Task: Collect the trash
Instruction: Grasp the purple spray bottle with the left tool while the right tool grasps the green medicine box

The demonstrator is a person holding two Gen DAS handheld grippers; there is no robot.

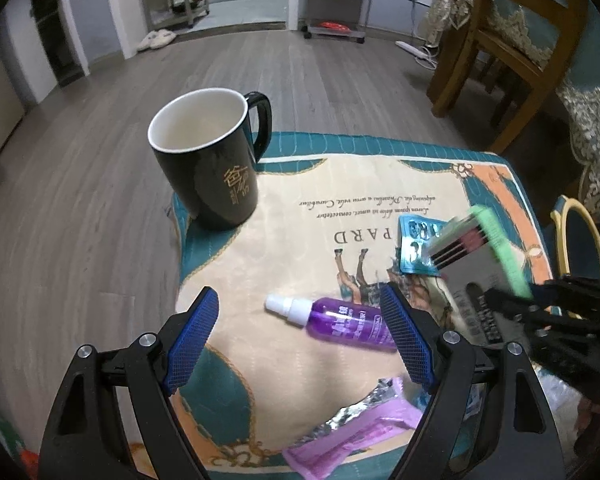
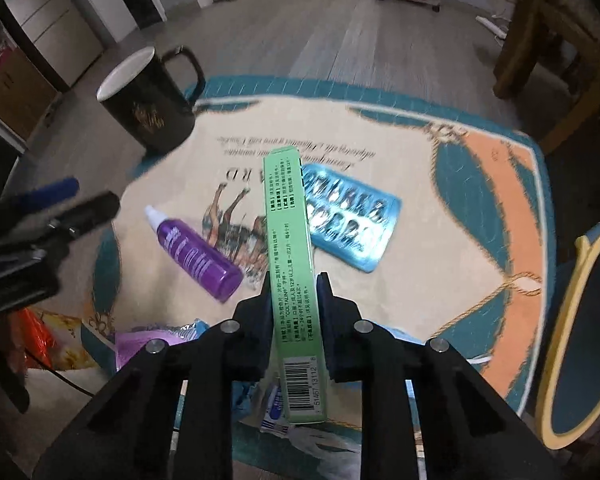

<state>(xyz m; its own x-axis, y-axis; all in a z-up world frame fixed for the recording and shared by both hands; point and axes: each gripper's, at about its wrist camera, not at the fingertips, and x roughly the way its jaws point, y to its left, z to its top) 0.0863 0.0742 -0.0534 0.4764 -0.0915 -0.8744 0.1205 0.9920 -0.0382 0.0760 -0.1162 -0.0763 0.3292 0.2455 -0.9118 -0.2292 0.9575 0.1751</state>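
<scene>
Trash and household items lie scattered on a small cushioned stool [image 2: 500, 184] with a teal-bordered printed cover, seen from two wrist cameras above a grey wood floor.

In the right wrist view, the right gripper [image 2: 294, 280] is clamped on a long green medicine box [image 2: 290, 264], its two black fingers pressing the box's wide faces. The box is held on edge above the stool, its narrow printed side with a barcode facing the camera. Just right of the box, a blue blister pack [image 2: 352, 220] lies flat on the cover. To the left, a purple spray bottle [image 2: 196, 252] with a white cap lies on its side. A black mug [image 2: 148, 108] with a white interior stands upright at the stool's far left corner. A pink foil wrapper [image 2: 140, 344] sits at the near left edge.

In the left wrist view, the left gripper [image 1: 298, 306] hangs above the stool with its blue-padded fingers [image 1: 194, 340] spread wide, holding nothing. The spray bottle [image 1: 340, 322] lies between and beyond them, partly hidden by the right-hand pad. The pink wrapper [image 1: 360, 436] lies near the bottom, and the mug [image 1: 208, 160] stands beyond to the left. At right, the green box [image 1: 496, 248] appears blurred in the right gripper [image 1: 520, 300], over the blister pack [image 1: 416, 246].
</scene>
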